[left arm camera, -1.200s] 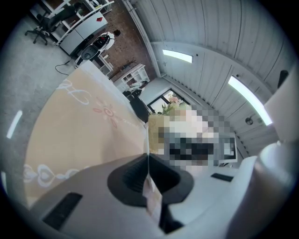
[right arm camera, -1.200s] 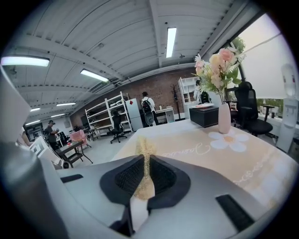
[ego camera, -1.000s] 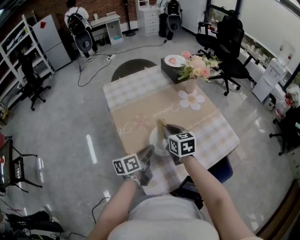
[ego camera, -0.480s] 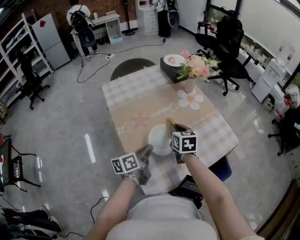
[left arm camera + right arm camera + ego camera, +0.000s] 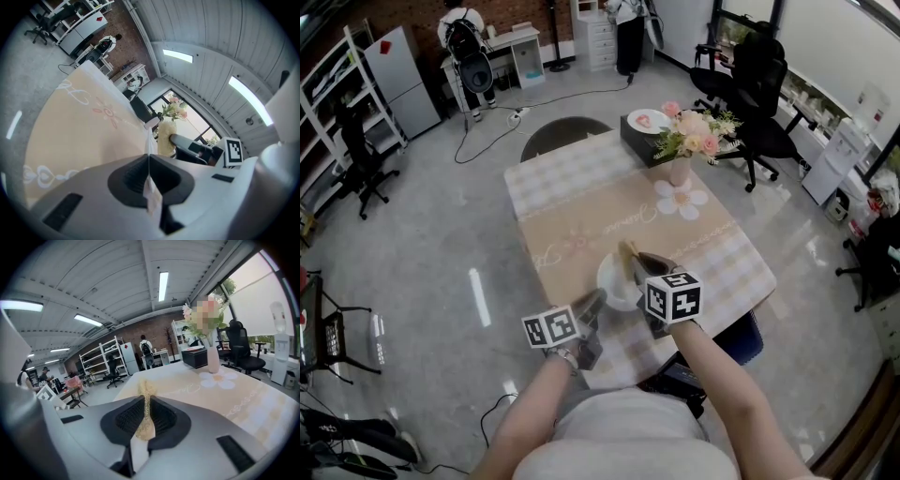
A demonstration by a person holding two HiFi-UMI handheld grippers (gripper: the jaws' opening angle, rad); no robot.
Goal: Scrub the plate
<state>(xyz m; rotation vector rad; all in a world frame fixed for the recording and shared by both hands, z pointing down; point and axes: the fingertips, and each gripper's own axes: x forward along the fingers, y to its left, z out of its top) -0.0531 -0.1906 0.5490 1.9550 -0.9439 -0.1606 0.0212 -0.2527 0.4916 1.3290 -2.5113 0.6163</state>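
Both tongs were clamped at the plate (image 5: 614, 281), nr front edge of the bench (image 5: 572, 202): L tongs (image 5: 596, 302) pinched its near-left rim; R tongs (image 5: 636, 259) pinched a yellowish scrub pad (image 5: 627, 250) over its right side.

Straight ahead of the right hand-held gripper (image 5: 635, 261), farther along the checked tabletop (image 5: 572, 202), stands a vase (image 5: 681, 172) of pink and white flowers (image 5: 698, 131), with a flower-shaped mat (image 5: 682, 200) at its foot. Just beyond it a dark box (image 5: 639, 142) carries a small dish (image 5: 649, 120). A round dark chair (image 5: 565, 136) is tucked in at the far edge. Out past that gripper's right side are black office chairs (image 5: 764, 94). Far off to the left, a white fridge (image 5: 403, 80) stands by shelving (image 5: 337, 103), and a person (image 5: 461, 37) stands at a white desk (image 5: 516, 47).
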